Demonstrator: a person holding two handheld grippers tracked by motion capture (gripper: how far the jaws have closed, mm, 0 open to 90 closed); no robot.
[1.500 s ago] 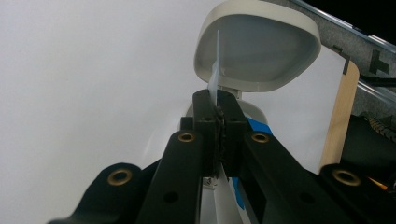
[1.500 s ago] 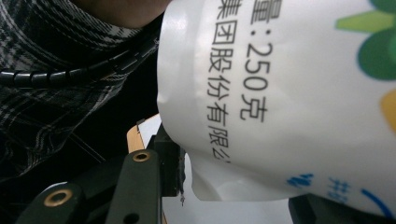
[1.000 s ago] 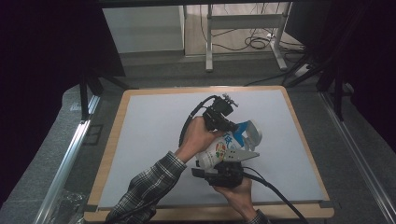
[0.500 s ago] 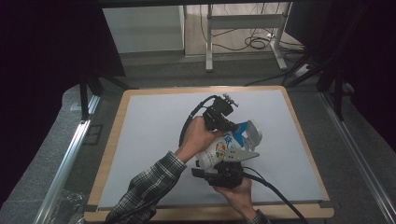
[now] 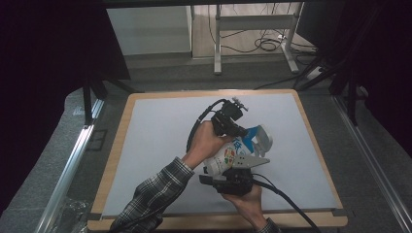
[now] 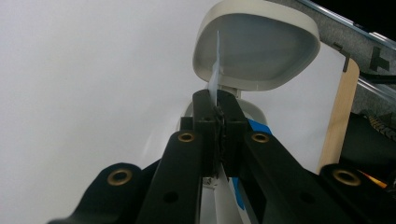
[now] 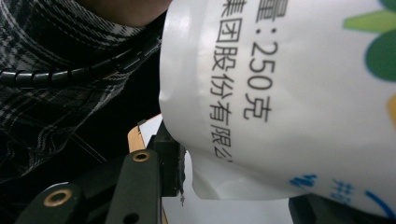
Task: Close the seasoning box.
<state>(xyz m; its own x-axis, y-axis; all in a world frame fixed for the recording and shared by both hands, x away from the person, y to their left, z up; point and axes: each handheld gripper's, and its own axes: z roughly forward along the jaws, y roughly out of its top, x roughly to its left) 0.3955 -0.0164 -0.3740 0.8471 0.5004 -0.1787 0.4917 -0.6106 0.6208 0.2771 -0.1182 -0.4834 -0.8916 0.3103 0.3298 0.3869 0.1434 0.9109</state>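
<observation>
One soft white pouch [image 5: 228, 158] lies near the middle of the tabletop [image 5: 155, 131], which is flat and pale grey with a light wooden edge. The pouch is smooth and shiny plastic, with black printed writing, a blue patch and round green and orange shapes on it. At its far end is one hard, rounded lid [image 6: 258, 51], flipped up; it is off-white, smooth and hollow like a shallow bowl inside.

There are two black grippers, each with two long jaws and small brass-coloured rings. The left gripper [image 5: 238, 127] sits just behind the pouch, at the lid end. Its jaws are pinched tight on one thin, see-through tab [image 6: 215, 77] that sticks up in front of the lid. The right gripper [image 5: 245, 162] is at the near end of the pouch, and its jaws squeeze the pouch's crinkled bottom from both sides.

One sleeve [image 5: 150, 196] with a dark checked pattern lies beside the pouch, and one black ribbed cable [image 7: 84, 70] runs next to it.
</observation>
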